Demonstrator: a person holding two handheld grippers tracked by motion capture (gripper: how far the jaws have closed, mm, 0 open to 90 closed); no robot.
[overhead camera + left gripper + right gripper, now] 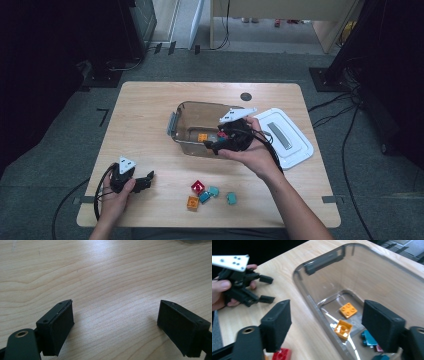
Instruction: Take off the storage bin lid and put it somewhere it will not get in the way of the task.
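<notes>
The right gripper (223,141) hangs over the clear tub (186,116), jaws spread and empty, the left gripper (148,179) likewise on the bench (150,100), while loose bricks (198,187), probably light and stiff, want pinching across flat sides

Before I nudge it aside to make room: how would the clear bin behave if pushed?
The clear plastic bin looks rigid and thin-walled, so probably light. It holds a few bricks, like the orange brick, so it should slide on the smooth wooden table, not tip. The loose bricks may rattle or shift.
</notes>
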